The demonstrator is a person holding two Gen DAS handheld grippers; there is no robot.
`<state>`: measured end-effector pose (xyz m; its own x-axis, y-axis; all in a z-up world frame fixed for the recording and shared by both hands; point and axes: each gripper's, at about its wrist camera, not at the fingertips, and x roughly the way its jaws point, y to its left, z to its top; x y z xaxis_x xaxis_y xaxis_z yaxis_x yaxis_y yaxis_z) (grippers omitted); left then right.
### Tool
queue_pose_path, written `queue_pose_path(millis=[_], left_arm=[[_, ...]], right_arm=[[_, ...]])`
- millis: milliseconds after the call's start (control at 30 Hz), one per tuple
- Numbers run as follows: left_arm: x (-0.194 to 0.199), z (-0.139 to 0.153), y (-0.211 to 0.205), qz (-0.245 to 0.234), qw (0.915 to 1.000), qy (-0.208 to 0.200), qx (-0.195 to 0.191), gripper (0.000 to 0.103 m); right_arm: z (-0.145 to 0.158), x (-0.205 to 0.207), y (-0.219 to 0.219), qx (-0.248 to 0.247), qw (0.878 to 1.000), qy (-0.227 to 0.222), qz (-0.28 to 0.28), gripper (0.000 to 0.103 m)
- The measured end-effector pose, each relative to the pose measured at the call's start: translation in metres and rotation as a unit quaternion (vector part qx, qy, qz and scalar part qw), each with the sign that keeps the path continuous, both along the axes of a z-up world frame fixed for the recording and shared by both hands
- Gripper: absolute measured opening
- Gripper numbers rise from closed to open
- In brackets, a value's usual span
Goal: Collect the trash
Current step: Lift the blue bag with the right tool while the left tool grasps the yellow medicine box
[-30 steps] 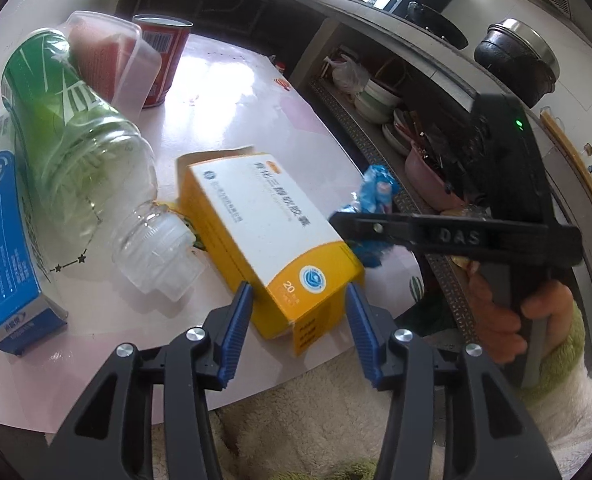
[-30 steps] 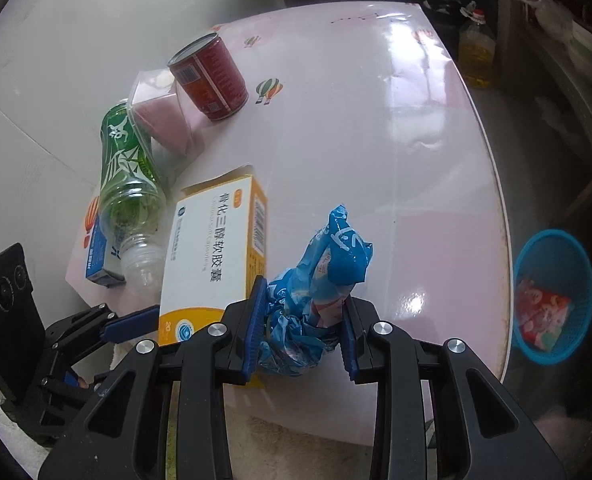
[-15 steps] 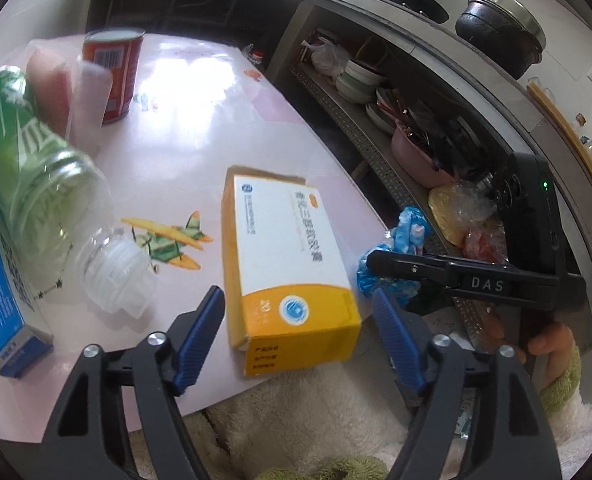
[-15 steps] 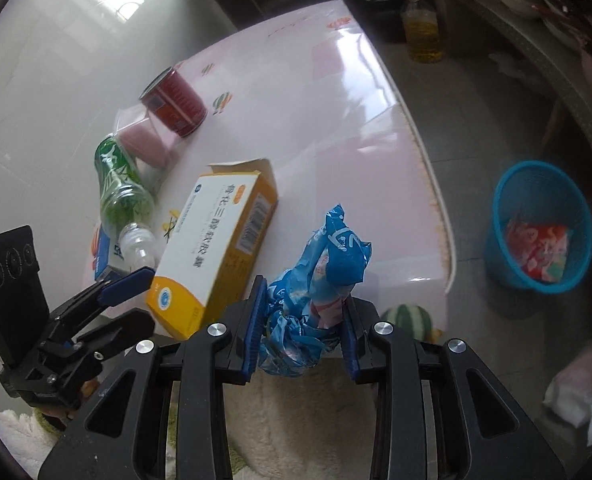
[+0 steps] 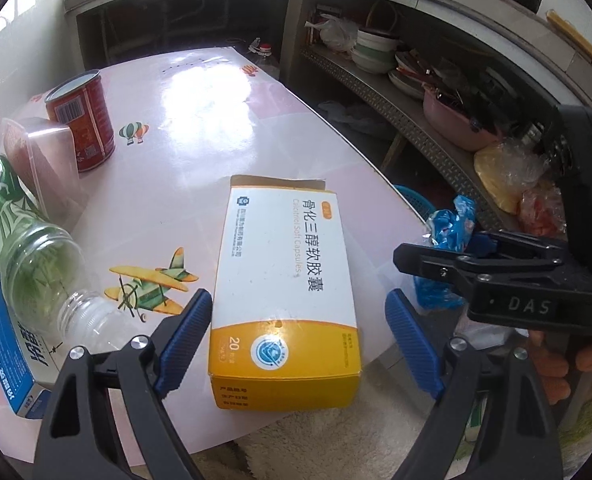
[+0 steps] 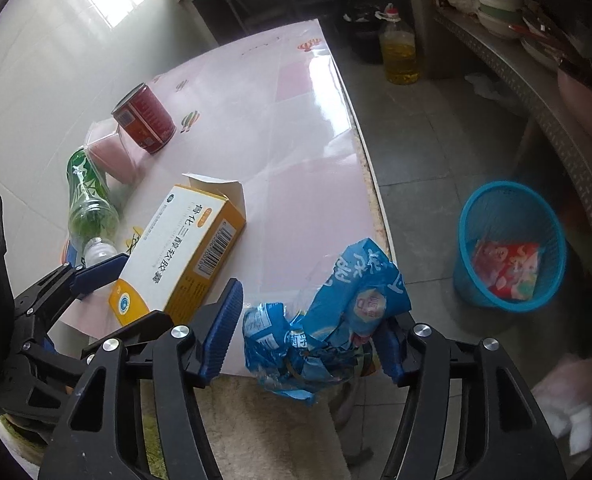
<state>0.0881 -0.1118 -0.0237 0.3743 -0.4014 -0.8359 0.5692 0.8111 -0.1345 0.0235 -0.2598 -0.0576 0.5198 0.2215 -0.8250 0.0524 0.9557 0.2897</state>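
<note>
A yellow and white medicine box (image 5: 288, 280) lies flat at the near edge of the pink table (image 5: 200, 120). My left gripper (image 5: 299, 344) straddles its near end, jaws opening, both pads clear of the box sides. A crumpled blue wrapper (image 6: 335, 320) hangs between the fingers of my right gripper (image 6: 307, 336), whose jaws are opening. The left pad stands apart from the wrapper, which leans on the right pad. This gripper is just off the table's near right corner. A blue bin (image 6: 471, 280) stands on the floor beyond, to the right.
A green bottle (image 5: 20, 240), a red can (image 5: 84, 120), a clear plastic box (image 5: 36, 152) and a blue carton (image 5: 0, 344) lie on the table's left side. A red packet (image 6: 507, 268) lies in the bin. An oil bottle (image 6: 399, 52) stands on the floor by a crockery shelf (image 5: 375, 60).
The left jaws spread wide and came to centre on the medicine box. The right jaws parted and the blue wrapper came loose from the left pad. The bin now shows closer.
</note>
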Motion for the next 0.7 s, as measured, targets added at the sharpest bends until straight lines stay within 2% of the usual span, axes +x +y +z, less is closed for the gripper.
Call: queue_pose_path(millis=[300, 700], left_arm=[[0.007, -0.004, -0.009, 0.002, 0.9994, -0.015, 0.032, 0.088], [0.015, -0.018, -0.021, 0.01, 0.9982, -0.005, 0.059, 0.088]], right_arm=[[-0.001, -0.006, -0.011, 0.001, 1.0, -0.003, -0.015, 0.063], [-0.002, -0.01, 0.0, -0.039, 0.999, -0.001, -0.006, 0.045]])
